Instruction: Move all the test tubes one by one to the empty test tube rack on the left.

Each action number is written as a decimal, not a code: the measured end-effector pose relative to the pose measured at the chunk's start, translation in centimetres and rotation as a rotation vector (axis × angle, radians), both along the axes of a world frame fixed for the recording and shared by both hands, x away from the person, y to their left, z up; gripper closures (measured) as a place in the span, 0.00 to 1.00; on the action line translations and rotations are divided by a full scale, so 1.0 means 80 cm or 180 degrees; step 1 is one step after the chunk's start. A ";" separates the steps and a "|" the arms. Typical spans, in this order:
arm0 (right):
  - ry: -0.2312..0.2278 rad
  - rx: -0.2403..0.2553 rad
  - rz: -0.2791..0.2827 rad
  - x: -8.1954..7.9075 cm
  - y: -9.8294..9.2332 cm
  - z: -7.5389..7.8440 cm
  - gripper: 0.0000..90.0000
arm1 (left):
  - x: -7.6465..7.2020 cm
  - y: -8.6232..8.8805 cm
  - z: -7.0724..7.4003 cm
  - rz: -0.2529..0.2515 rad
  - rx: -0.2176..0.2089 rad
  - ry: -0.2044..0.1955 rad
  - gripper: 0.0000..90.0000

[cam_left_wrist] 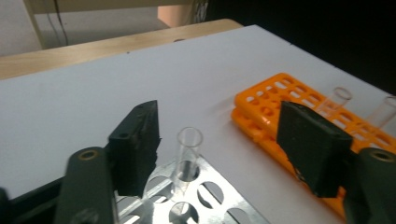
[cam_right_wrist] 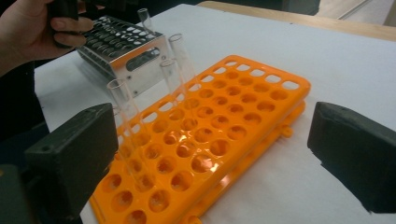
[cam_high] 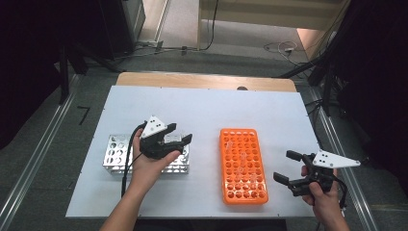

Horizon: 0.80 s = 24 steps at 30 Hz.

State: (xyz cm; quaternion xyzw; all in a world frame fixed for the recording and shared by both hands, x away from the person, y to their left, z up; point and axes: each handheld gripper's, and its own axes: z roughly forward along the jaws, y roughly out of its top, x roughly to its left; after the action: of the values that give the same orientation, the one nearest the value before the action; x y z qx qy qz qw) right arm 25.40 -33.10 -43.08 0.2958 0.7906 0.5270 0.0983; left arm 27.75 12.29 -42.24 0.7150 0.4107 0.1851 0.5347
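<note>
Between my left gripper's [cam_left_wrist: 219, 149] parted jaws, the glass tube [cam_left_wrist: 187, 156] stands free in a corner hole of the metal rack [cam_high: 115, 156]. I'd lift straight up, clear of its rim. My right gripper [cam_high: 288, 167] waits open beside the orange rack [cam_high: 243, 166].

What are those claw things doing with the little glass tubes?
A person holds a gripper in each hand. The left gripper is over the shiny metal rack, its jaws open around a clear glass test tube that stands in one of the rack's holes, without touching it. The right gripper waits, jaws open, beside the orange plastic rack, where a few more clear tubes stand upright.
</note>
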 end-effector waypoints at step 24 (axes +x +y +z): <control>0.0281 -0.0225 0.0619 0.000 0.047 -0.029 0.37 | -0.044 -0.008 -0.004 -0.0486 -0.0253 -0.0081 0.00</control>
State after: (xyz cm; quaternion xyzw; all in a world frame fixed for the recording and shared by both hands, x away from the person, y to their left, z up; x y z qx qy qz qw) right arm 25.37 -29.31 -45.44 0.2370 0.8373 0.4922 0.0222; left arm 24.25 11.62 -42.57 0.7200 0.3552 0.1364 0.5804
